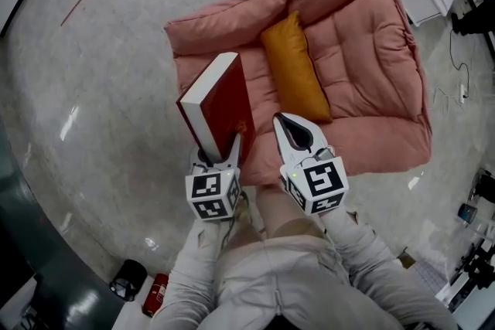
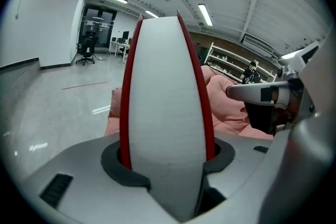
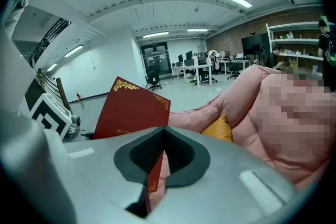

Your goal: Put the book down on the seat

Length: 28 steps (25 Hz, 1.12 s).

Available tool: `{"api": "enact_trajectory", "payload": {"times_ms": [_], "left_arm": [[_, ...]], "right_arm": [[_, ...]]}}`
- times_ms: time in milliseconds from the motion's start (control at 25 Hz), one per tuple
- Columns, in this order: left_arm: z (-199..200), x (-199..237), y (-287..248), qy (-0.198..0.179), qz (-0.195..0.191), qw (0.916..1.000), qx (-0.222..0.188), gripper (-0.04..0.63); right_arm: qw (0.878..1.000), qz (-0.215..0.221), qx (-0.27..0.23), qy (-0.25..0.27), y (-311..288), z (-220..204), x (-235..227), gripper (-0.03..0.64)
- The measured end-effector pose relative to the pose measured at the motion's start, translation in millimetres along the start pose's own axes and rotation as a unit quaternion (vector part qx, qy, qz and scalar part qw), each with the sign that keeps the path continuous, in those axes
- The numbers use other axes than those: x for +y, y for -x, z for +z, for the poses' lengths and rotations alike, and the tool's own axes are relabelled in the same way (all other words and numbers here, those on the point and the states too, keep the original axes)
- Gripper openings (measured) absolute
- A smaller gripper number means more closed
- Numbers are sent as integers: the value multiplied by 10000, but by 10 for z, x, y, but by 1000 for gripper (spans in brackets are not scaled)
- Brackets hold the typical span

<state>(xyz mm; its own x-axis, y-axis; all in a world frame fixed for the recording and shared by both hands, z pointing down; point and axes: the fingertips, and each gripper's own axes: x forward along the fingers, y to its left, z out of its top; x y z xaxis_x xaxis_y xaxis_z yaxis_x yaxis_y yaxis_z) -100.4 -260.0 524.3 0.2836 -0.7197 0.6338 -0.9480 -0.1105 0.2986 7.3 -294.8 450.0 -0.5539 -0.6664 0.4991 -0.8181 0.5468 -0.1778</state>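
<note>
Book: red hardcover book (image 1: 216, 100) is standing upright on one end in the air, over the front left part of the seat and just beside the orange cushion (image 1: 296, 66); it is not yet lying down.
Left gripper: left gripper (image 1: 226, 149) is holding the book at its lower end; the jaws are pressing on both red covers, and the white pages (image 2: 165, 102) are showing between them.
Right gripper: right gripper (image 1: 289, 127) is hanging just beside the book without touching it; its jaws are together and nothing is sitting between them.
Seat: pink padded seat (image 1: 363, 66) is lying low on the floor (image 1: 93, 50), with its soft, quilted middle open behind the book.
Weight: book is looking thick and rather heavy; since only one end is being held, I am judging that it is pulling on the jaws like a lever.
Stiffness: covers are looking like hard boards that are not bending; the pages are probably yielding a little under pressure.
Surface: cover is looking smooth, so it may be sliding in a weak grip.
Where to hold: across both covers, deep in the jaws, is seeming the safest place.
Fragility: book is not looking fragile; only the corners are risking a dent, and the soft seat is helping here.
</note>
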Motion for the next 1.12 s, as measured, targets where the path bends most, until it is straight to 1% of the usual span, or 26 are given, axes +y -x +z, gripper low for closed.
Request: {"api": "enact_trajectory", "payload": {"times_ms": [160, 360, 680, 960, 1120], "left_arm": [[-76, 33, -244, 6, -21, 9999, 167, 249], [-174, 106, -550, 133, 10, 9993, 352, 249], [-389, 125, -932, 77, -75, 9969, 775, 249], [-626, 93, -1271, 415, -118, 9929, 1111, 249], [-720, 96, -1439, 407, -157, 9909, 1272, 249]], "right_arm": [[9999, -45, 117, -48, -158, -79, -125, 0], [9997, -82, 239, -70, -366, -196, -262, 0], [9989, -96, 427, -162, -622, -377, -413, 0], [9979, -109, 592, -249, -759, -594, -581, 0], [9972, -123, 666, -331, -839, -701, -649, 0]]}}
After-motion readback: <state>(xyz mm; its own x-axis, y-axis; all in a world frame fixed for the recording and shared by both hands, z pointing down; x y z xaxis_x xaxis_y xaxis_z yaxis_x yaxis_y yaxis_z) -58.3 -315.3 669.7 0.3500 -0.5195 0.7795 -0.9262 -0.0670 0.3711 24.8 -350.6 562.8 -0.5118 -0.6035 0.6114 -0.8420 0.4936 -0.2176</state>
